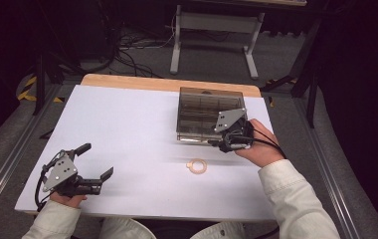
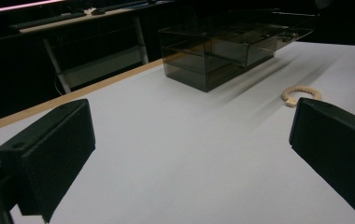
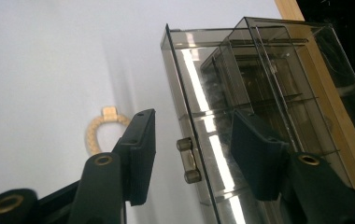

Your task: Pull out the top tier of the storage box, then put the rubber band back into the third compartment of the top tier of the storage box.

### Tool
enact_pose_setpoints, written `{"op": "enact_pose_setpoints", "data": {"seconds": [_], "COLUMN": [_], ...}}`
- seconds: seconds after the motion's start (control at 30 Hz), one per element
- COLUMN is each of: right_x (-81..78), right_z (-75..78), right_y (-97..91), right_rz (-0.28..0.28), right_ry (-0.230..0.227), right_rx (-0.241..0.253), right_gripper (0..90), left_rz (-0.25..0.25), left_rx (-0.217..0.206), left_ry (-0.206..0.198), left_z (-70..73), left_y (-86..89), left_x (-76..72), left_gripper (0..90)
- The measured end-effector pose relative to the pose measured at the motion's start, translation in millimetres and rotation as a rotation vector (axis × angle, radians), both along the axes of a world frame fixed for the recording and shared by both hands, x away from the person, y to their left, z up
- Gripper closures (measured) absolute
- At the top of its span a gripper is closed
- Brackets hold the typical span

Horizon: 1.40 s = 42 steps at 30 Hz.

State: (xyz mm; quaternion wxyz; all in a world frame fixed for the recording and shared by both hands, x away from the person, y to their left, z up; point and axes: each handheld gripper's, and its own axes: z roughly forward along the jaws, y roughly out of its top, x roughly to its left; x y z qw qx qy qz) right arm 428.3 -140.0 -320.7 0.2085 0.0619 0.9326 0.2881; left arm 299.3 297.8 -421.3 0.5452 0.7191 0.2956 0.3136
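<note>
Presently: right tool [image 3: 189, 154], jaws spread astride the knob [image 3: 188, 161] of a smoked acrylic drawer box [image 1: 204, 107] at one o'clock on the surface [image 1: 122, 134]; left tool [image 1: 95, 167] spread, idle at eight; risk: off-centre closure slips off, shoving the box.

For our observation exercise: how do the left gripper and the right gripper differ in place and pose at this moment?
The left gripper rests low near the table's front left corner with bare surface ahead, while the right gripper is at the smoky clear drawer box. The left gripper's jaws are spread wide around nothing; the right gripper's jaws stand either side of the drawer's small handle, not yet closed. Both are hand-held, black and open.
</note>
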Motion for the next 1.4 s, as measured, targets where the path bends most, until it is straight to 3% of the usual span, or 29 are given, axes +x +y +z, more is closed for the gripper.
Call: {"op": "enact_pose_setpoints", "data": {"seconds": [0.47, 0.63, 1.07, 1.3, 1.4], "right_x": [-11.4, -14.3, -19.2, -22.2, -21.0], "right_z": [-8.8, -14.9, -20.0, -34.6, -46.8], "right_y": [6.5, 8.3, 16.1, 22.5, 23.7], "right_rz": [0.007, 0.012, 0.029, 0.051, 0.054], "right_ry": [0.035, 0.052, 0.071, 0.077, 0.109], "right_rx": [0.028, 0.06, 0.047, 0.04, 0.04], "right_gripper": [50.1, 49.9, 50.4, 56.1, 56.3], "left_rz": [-0.004, -0.001, -0.004, -0.003, -0.003], "left_rx": [0.009, 0.0, 0.004, 0.002, 0.004], "left_ry": [-0.001, -0.005, -0.004, -0.004, -0.003], "left_z": [0.2, 0.6, 0.3, 0.5, 0.3], "left_y": [-1.0, -0.7, -1.3, -1.1, -1.0], "left_x": [0.1, -0.7, -0.5, -0.6, -0.5], "left_gripper": [1.2, 1.2, 1.2, 1.2, 1.2]}}
